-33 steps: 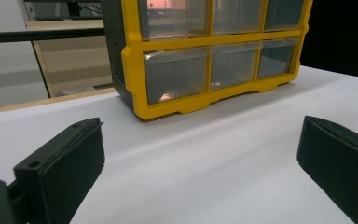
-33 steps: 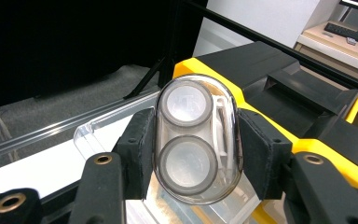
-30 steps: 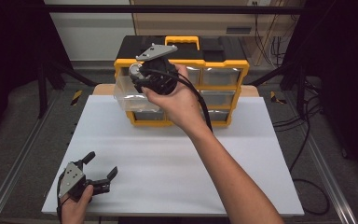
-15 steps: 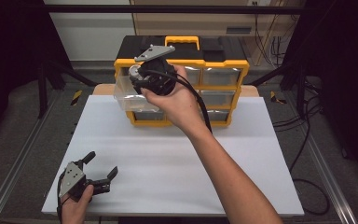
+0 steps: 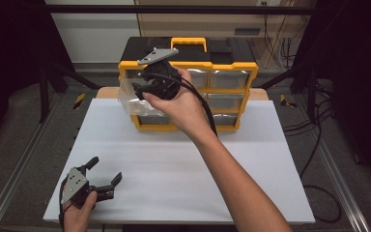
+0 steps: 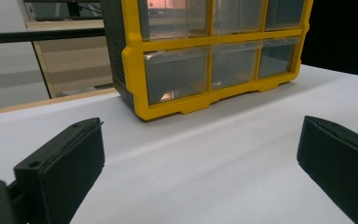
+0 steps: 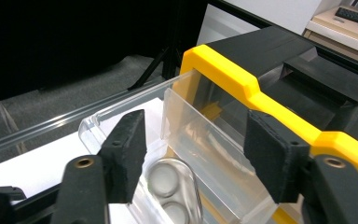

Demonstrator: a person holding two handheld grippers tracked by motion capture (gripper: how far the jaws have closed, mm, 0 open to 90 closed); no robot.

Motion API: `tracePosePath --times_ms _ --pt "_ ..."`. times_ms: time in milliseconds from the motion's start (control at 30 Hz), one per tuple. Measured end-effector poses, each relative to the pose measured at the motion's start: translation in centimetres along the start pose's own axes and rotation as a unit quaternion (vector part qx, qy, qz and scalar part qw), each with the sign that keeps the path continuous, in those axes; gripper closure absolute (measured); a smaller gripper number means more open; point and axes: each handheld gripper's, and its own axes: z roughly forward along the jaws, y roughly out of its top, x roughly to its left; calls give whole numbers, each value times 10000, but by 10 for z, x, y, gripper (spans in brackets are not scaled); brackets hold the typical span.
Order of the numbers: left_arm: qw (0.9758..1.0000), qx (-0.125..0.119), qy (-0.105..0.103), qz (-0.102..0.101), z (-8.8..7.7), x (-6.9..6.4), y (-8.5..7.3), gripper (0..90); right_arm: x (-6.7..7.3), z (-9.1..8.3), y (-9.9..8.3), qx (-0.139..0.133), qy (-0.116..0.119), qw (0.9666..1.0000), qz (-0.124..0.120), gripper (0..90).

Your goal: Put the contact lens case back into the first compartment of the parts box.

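High view: yellow-and-black drawer cabinet (image 5: pixel 232 72) sits at the far edge of the white table (image 5: pixel 251 174), and its top-left clear drawer (image 5: pixel 130 99) is pulled out toward the left. The right gripper (image 5: pixel 142 89) hangs at that drawer; its jaws have just been opening, and in the right gripper view they stand part-open with the drawer's front wall (image 7: pixel 200 140) in the gap, pads clear of it, so nothing is gripped. Judgement: the step reads as letting go of the pulled-out drawer, so best to widen a touch more and back straight off along the jaw axis, so neither pad drags the thin wall or tips the drawer. The left gripper (image 5: pixel 107 180) rests low at the near-left corner of the table, jaws wide apart and empty, well away from the cabinet. Materials: the cabinet is moulded hard plastic, glossy yellow frame, matte black top with a yellow handle (image 5: pixel 188 44). Drawers are thin transparent plastic, rounded rim, likely slippery and a bit flexible. The table surface is flat matte white. Jaw pads (image 7: pixel 126 154) are blocky matte black. Two small round pale things (image 7: pixel 164 179) lie inside the drawer; what they are is unclear.
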Motion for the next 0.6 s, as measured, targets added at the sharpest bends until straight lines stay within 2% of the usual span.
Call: tracePosePath --times_ms 133,300,400,600 --pt "10000 1 4 2 0 0 0 4 -2 -3 0 -60 -4 10000 72 336" --pt "10000 3 13 -1 0 1 0 4 -3 -7 -1 -208 -57 9997 125 155" --pt "10000 9 15 14 0 0 0 4 -4 -9 -3 -344 -138 9992 116 79" --pt "10000 24 12 28 0 0 0 4 -10 -17 -6 -548 -240 9981 171 49"
